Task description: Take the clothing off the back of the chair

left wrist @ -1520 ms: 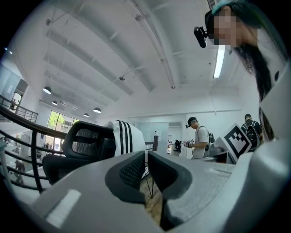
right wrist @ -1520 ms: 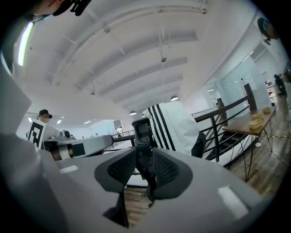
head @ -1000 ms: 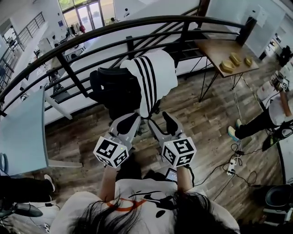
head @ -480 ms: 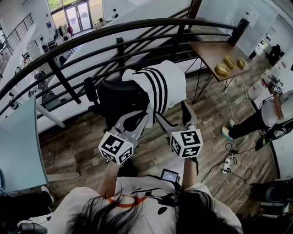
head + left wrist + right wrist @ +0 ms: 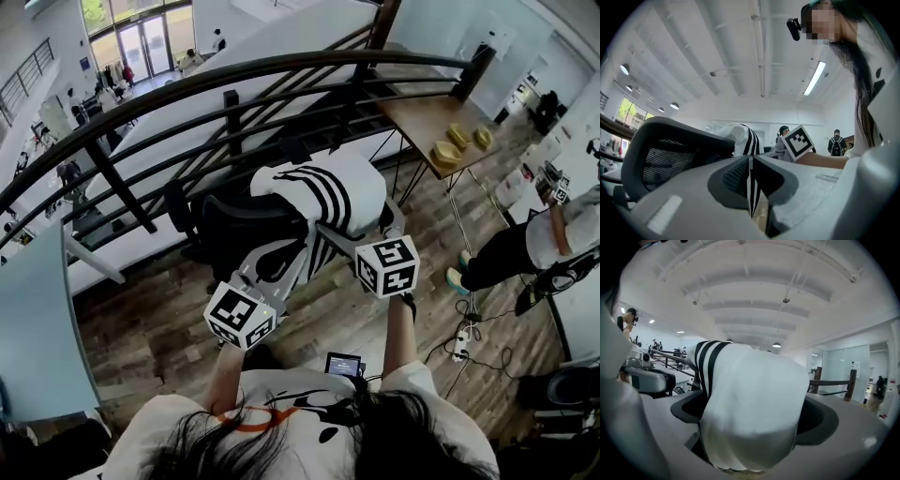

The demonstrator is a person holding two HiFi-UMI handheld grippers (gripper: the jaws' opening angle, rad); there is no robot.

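Black railing (image 5: 281, 64) w/ wooden table (image 5: 424, 111) nearby, person (image 5: 539, 239) at rt.

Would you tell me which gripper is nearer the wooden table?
Right. The right gripper holds the shirt below-left of the table; the left gripper grips it farther left, by the chair.

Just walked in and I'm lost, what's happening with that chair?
A person is working two handheld grippers on a white garment with black stripes draped over the back of a black office chair. The left gripper is shut on a striped edge, the right gripper on a bunch of white cloth. The garment is not yet off the chair.
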